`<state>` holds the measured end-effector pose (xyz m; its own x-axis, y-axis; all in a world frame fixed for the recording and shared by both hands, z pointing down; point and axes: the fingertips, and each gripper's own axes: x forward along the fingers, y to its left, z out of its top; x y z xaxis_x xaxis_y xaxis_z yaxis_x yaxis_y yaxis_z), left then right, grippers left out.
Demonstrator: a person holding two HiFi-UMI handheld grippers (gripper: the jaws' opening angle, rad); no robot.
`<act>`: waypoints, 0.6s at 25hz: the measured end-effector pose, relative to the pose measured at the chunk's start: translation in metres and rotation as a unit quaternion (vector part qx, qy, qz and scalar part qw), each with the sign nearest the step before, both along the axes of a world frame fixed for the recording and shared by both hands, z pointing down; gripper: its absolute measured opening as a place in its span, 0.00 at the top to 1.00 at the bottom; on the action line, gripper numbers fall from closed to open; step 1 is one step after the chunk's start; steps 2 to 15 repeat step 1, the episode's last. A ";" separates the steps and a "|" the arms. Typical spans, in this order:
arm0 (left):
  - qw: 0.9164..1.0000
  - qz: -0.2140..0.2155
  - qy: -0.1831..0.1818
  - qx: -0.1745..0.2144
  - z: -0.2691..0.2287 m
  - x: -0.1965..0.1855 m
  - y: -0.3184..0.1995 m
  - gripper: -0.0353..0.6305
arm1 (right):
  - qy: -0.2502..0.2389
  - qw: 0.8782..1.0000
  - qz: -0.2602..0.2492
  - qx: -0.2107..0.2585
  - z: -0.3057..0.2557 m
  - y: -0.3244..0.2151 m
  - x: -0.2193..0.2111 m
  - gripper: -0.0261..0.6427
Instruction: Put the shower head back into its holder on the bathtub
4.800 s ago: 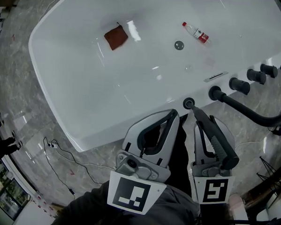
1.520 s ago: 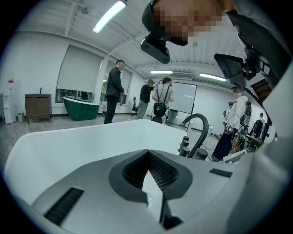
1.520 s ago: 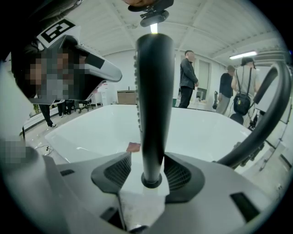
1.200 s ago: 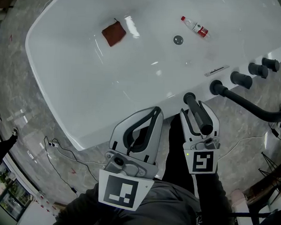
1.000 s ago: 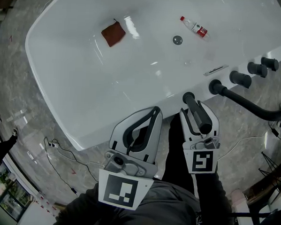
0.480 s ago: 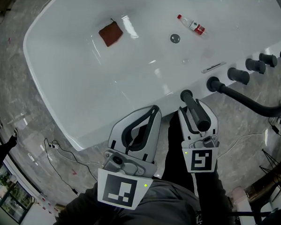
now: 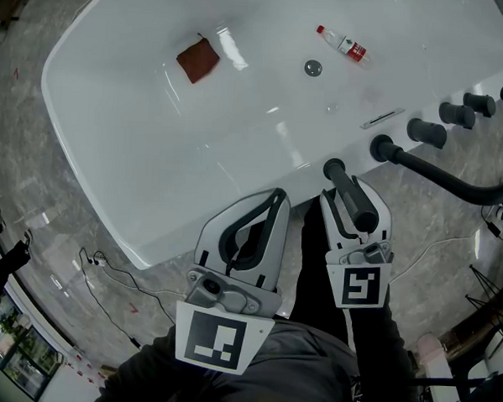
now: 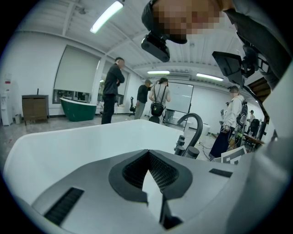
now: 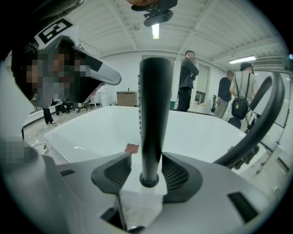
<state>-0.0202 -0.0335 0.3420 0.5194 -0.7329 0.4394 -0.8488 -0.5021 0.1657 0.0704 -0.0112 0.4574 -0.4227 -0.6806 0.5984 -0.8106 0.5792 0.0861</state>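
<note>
bathtub [image 7: 112,130] far end cut off up top | black curved pipe [image 7: 442,179] runs off right edge | bottle [image 7: 344,44] label too tiny

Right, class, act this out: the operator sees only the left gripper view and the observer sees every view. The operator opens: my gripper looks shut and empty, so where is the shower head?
Observer: The black shower head stands upright between the jaws of the right gripper.
Operator: Is it in its holder?
Observer: Its foot sits in the holder on the rim of the bathtub.
Operator: Is anything inside the tub?
Observer: A brown cloth and a small bottle lie on its floor, well apart.
</note>
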 end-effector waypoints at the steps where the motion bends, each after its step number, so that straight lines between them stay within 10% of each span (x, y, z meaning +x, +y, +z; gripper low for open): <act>1: 1.000 0.000 0.000 0.000 0.000 0.000 0.000 0.94 | -0.001 1.000 0.001 0.001 0.000 0.000 0.000 0.65; 15: 1.000 0.000 0.000 0.000 0.000 0.000 0.000 0.94 | -0.001 1.000 0.001 0.001 0.000 0.000 0.000 0.65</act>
